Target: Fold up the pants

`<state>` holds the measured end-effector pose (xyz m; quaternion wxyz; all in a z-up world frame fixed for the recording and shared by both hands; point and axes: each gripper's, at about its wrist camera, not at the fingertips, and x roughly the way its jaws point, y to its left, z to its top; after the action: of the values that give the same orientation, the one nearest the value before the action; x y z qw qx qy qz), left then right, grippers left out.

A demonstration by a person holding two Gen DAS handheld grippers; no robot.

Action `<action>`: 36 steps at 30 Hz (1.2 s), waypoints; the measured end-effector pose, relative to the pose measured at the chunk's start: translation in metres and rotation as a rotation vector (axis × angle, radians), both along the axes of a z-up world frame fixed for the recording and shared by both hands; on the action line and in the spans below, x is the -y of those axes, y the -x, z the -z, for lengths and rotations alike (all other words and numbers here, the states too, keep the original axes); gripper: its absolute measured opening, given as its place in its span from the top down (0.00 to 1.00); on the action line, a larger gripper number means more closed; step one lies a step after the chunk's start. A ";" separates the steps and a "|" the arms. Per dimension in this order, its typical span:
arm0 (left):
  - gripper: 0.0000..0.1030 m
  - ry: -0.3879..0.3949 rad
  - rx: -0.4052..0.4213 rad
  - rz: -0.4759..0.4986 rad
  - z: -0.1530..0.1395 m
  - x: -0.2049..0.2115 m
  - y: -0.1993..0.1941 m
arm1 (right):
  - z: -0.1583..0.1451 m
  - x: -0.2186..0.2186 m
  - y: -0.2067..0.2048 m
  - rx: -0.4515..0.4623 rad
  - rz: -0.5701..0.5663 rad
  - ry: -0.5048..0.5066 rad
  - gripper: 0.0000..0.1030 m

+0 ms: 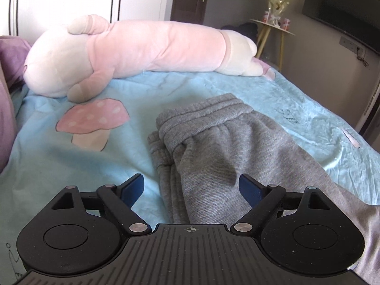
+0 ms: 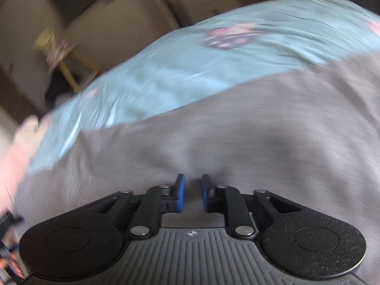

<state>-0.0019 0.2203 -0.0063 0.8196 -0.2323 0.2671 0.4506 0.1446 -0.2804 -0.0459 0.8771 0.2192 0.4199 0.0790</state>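
Note:
Grey sweatpants (image 1: 220,147) lie on a light blue bedsheet (image 1: 71,166), folded lengthwise, with the elastic waistband at the far end. My left gripper (image 1: 191,187) is open and empty, hovering over the near part of the pants with its blue pads spread wide. In the blurred right wrist view the pants (image 2: 237,130) fill the lower half. My right gripper (image 2: 192,190) is nearly shut, its blue pads a narrow gap apart with grey fabric pinched between them.
A long pink and white plush toy (image 1: 133,49) lies across the far side of the bed. Purple pillows (image 1: 9,71) sit at the left. A small yellow side table (image 1: 273,30) and a wall TV (image 1: 344,7) stand beyond the bed's right edge.

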 end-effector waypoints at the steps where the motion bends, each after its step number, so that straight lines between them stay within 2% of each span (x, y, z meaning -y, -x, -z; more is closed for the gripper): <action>1: 0.11 -0.007 0.004 0.001 -0.002 0.001 0.001 | -0.001 0.021 0.005 0.001 0.056 0.022 0.87; 3: 0.11 -0.019 0.005 -0.001 -0.007 0.003 0.003 | -0.005 0.066 0.016 0.002 0.167 0.044 0.85; 5: 0.11 -0.029 0.007 -0.001 -0.012 0.005 0.004 | -0.007 0.109 0.030 -0.017 0.314 0.098 0.75; 6: 0.11 -0.034 0.005 0.000 -0.014 0.006 0.004 | -0.005 0.135 0.039 -0.038 0.400 0.072 0.74; 8: 0.09 -0.031 -0.007 0.016 -0.016 0.009 0.002 | 0.000 0.184 0.061 -0.039 0.538 -0.048 0.74; 11: 0.09 -0.015 -0.037 0.052 -0.018 0.013 -0.003 | 0.000 0.237 0.100 -0.014 0.688 0.009 0.74; 12: 0.09 -0.007 -0.047 0.068 -0.018 0.014 -0.005 | 0.002 0.251 0.111 -0.006 0.709 -0.013 0.74; 15: 0.09 0.006 -0.069 0.116 -0.018 0.021 -0.012 | 0.012 0.282 0.127 -0.010 0.749 -0.130 0.74; 18: 0.09 -0.011 -0.080 0.140 -0.021 0.030 -0.015 | 0.016 0.294 0.128 -0.009 0.762 -0.132 0.74; 20: 0.08 -0.013 -0.058 0.160 -0.027 0.036 -0.013 | 0.018 0.299 0.128 -0.002 0.758 -0.150 0.74; 24: 0.08 0.038 -0.007 0.209 -0.029 0.041 -0.009 | 0.026 0.306 0.119 0.018 0.742 -0.215 0.77; 26: 0.08 0.033 -0.015 0.214 -0.029 0.044 -0.011 | 0.029 0.308 0.116 0.048 0.742 -0.241 0.84; 31: 0.08 0.030 -0.025 0.200 -0.030 0.043 -0.010 | 0.035 0.310 0.113 0.119 0.742 -0.338 0.83; 34: 0.08 0.038 -0.036 0.194 -0.029 0.043 -0.011 | 0.031 0.306 0.102 0.111 0.715 -0.312 0.85; 36: 0.08 0.036 -0.045 0.190 -0.029 0.043 -0.011 | 0.021 0.302 0.094 0.093 0.699 -0.250 0.95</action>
<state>0.0091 0.1777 0.0223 0.8482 -0.2106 0.3142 0.3708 0.0506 -0.5828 -0.0670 0.8357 0.4508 0.2667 -0.1650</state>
